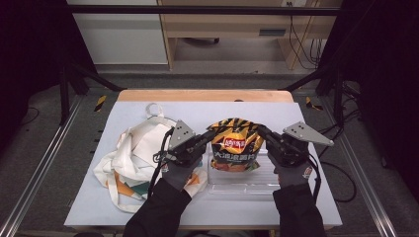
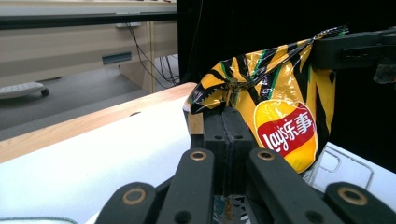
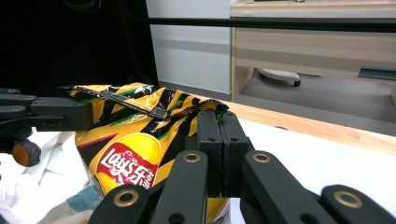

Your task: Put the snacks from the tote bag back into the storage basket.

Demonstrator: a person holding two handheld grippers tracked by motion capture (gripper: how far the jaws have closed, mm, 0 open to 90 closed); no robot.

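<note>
**Two grippers, one bag of crisps, held up at mid-table**

Two grippers meet on a single packet: your left gripper (image 1: pixel 206 139) has its jaws pressed together on the left top corner of the crisp bag (image 1: pixel 234 144), and your right gripper (image 1: pixel 263 134) is clamped the same way on the right top corner. From the left gripper view, the black jaws close flat on the crinkled foil at the bag's edge (image 2: pixel 280 109), with the other gripper's arm reaching in at the upper right. From the right gripper view, the jaws pinch the sealed top strip of the bag (image 3: pixel 135 144), logo facing you.

You hold the yellow-and-black packet upright between both hands, near the middle of the table (image 1: pixel 276 207), its lower end over a clear plastic tray (image 1: pixel 244 185) that lies towards the near edge. Whether the bag's bottom touches the tray cannot be told.

Your gloved left hand (image 1: pixel 179 173) and right hand (image 1: pixel 290 174) come in from the near edge, dark sleeves behind them. A crumpled cream tote bag (image 1: pixel 133 158) with coloured print sprawls across the table's left half, its handle loop pointing to the far edge, partly under your left hand. A pale sheet covers the tabletop, with a strip of bare wood along the far edge.
</note>
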